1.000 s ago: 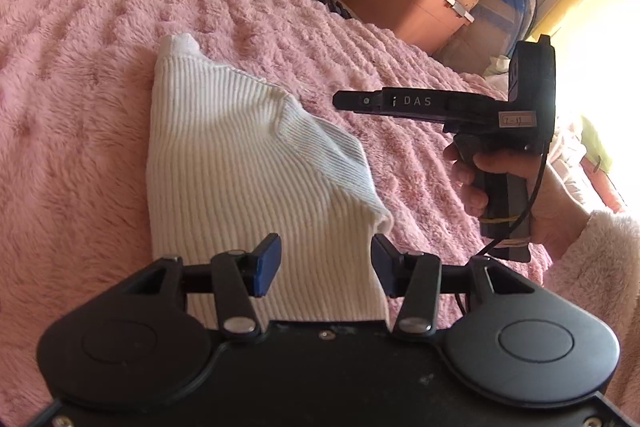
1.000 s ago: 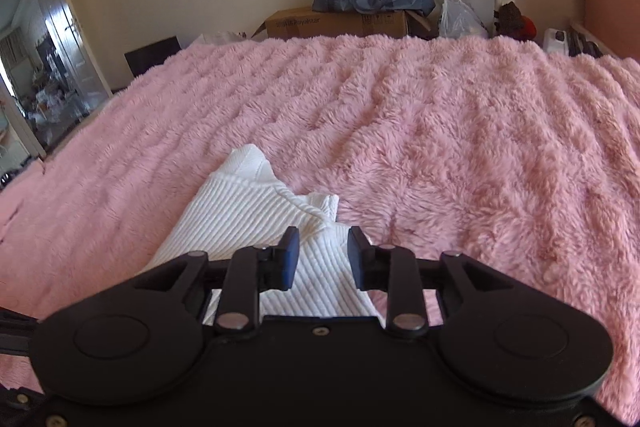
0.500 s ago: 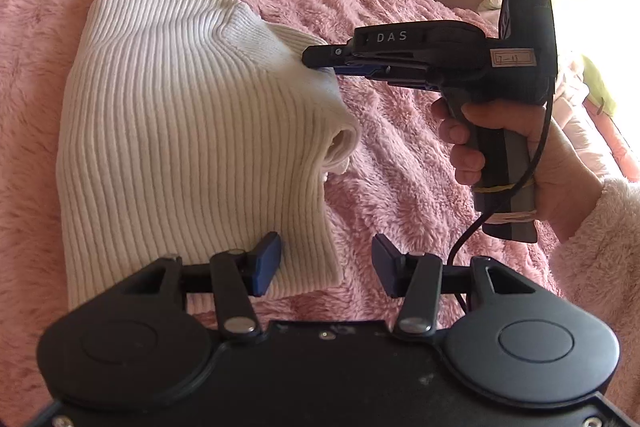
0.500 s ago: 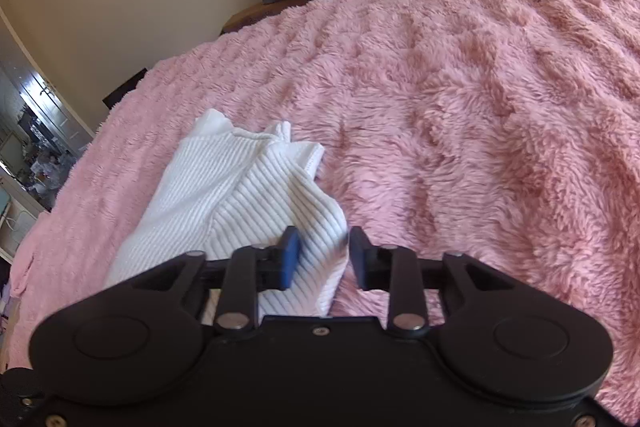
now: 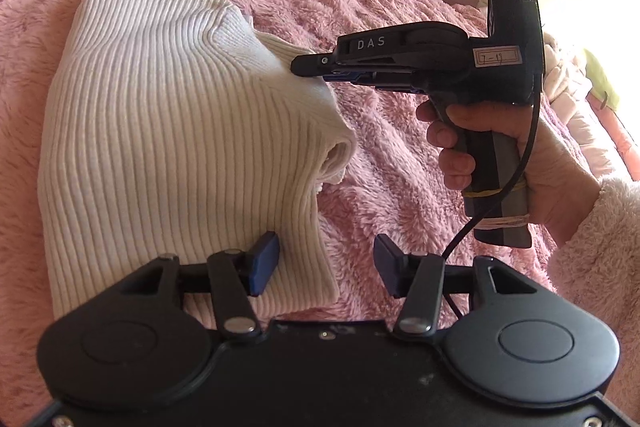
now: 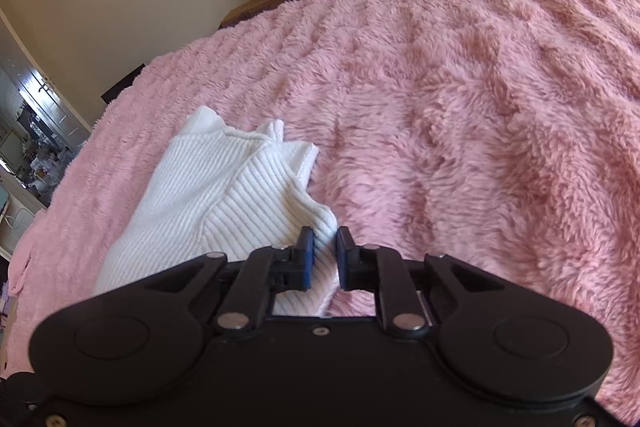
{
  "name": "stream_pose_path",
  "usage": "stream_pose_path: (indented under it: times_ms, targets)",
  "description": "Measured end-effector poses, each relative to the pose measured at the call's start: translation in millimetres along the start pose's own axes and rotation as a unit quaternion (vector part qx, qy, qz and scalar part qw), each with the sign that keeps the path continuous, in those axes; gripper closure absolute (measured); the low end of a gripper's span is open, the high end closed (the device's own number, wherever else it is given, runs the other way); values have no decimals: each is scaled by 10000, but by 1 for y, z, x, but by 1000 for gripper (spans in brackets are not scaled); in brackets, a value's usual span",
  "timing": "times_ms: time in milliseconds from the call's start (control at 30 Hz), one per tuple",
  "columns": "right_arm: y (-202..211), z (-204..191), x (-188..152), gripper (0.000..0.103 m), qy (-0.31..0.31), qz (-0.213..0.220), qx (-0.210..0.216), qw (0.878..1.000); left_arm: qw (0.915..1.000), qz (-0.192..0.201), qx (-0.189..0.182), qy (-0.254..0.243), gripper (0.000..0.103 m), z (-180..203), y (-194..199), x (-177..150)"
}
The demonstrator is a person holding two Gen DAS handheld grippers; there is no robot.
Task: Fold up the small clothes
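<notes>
Sweater (image 5: 172, 131), white ribbed knit, lies part-folded on the pink fleece blanket (image 5: 400, 163), filling the 9-to-12 o'clock side of my left wrist view.

Left gripper (image 5: 326, 265): fingers spread wide, holding nothing. Left pad sits over the hem at 6 o'clock, right pad over bare blanket. I'm parking it there so it's ready to pin or take the near edge.

Right gripper (image 6: 325, 255): fingers nearly together with a fold of the knit between them at the garment's right edge, 3 o'clock of the sweater. Looks like a pinch, though the pads hide the contact, so I can't confirm a firm grip. Held there to carry that side over.

Versus 0.5 s ago: right fingers were clearly apart, now closed in on fabric. Left gripper's framing has barely shifted, spread unchanged.
</notes>
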State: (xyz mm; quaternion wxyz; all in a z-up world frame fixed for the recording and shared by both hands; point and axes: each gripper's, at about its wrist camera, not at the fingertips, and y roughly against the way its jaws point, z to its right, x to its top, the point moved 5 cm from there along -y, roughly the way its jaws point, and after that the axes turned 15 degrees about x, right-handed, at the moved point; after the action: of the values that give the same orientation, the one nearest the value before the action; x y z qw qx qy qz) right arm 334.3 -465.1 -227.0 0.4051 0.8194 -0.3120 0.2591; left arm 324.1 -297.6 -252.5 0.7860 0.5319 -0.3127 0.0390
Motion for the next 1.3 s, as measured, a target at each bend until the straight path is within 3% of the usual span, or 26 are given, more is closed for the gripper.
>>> stream_pose_path:
  times_ms: [167,267,367,467,567,700,767,1167,1267,1300]
  targets:
    - [16,-11,2,84,58,220,103,9997,9998,45,-122,169,49,-5,18,6]
    - [33,-36,4,84,536,338,-2,9980,9990,359,-83,242,49,-15,47,12]
    - [51,-69,1,84,884,571,254,9941,9960,681,-12,574,48,-36,71,22]
    - [56,-96,-13,84,1095,462,553,9914,9925,831,112,884,48,-60,80,32]
    - [48,-110,-33,84,1354,168,486,9894,9909,791,243,1066,48,-77,75,40]
    - [34,-107,-51,84,1624,-201,-192,9863,9911,591,485,1092,48,-88,59,39]
    - [30,-102,-55,84,1592,-304,-318,9863,9911,577,475,1098,48,-88,54,36]
    - [22,-78,-62,84,1019,-230,-141,9944,9906,538,433,1178,45,-92,35,36]
    - [27,-83,-57,76,974,-181,-24,9951,9912,586,276,1151,45,-93,46,41]
    - [33,-86,-53,66,961,-132,111,9952,9914,616,182,1140,45,-96,52,44]
